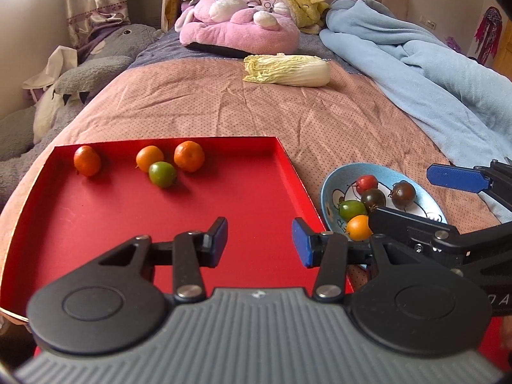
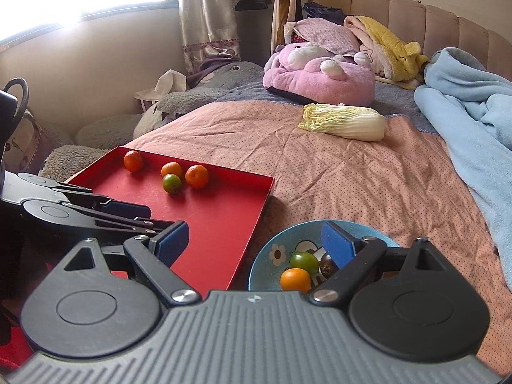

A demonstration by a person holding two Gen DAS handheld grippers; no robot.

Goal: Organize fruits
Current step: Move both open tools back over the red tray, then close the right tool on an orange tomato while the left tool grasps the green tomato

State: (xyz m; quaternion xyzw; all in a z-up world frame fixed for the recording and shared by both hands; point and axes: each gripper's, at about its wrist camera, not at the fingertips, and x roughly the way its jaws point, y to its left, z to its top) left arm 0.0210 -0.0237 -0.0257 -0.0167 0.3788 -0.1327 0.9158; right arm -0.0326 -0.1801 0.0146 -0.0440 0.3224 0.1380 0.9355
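Observation:
A red tray [image 1: 160, 224] on the bed holds three oranges [image 1: 188, 156] and one green fruit [image 1: 162, 174] near its far edge. To its right, a blue bowl [image 1: 329, 188] holds several small tomatoes: red [image 1: 367, 183], dark [image 1: 404, 194], green [image 1: 352, 209] and orange [image 1: 359, 227]. My left gripper [image 1: 260, 243] hovers over the tray's near right part, open, with nothing between its fingers. My right gripper [image 2: 256, 244] stands wide open and holds nothing. Its left finger is over the tray [image 2: 208, 217] and its right finger over the bowl [image 2: 265, 256], hiding some tomatoes.
A napa cabbage [image 1: 288, 70] lies further up the pink dotted bedspread [image 1: 224, 105]. A crumpled blue blanket [image 1: 416, 64] runs along the right side. Plush toys, a pink one [image 1: 236, 25] and a grey one [image 1: 96, 64], sit at the head and left of the bed.

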